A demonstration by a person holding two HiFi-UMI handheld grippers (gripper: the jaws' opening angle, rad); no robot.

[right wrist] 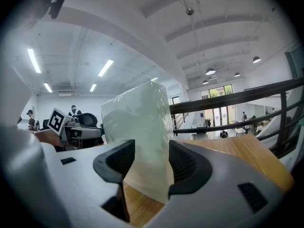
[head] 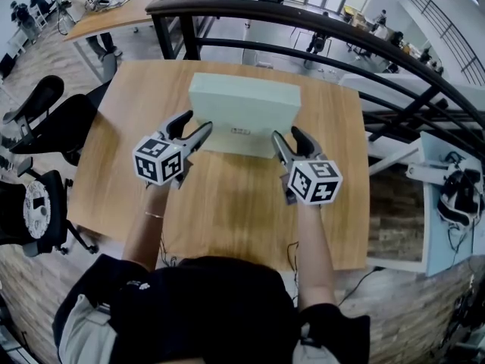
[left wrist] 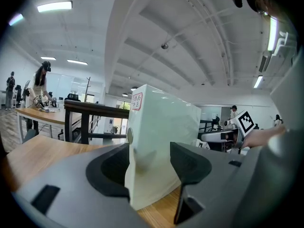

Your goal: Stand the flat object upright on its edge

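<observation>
A pale green flat box stands on its long lower edge on the wooden table, with its broad face leaning slightly. My left gripper is shut on the box's left end, and my right gripper is shut on its right end. In the left gripper view the box rises upright between the dark pads, a small label at its top corner. The right gripper view shows the box wrapped in clear film and pinched between both pads, its bottom edge on the wood.
A black curved railing runs behind the table. Black office chairs stand to the left. A white desk with gear is at the right. People work at distant desks.
</observation>
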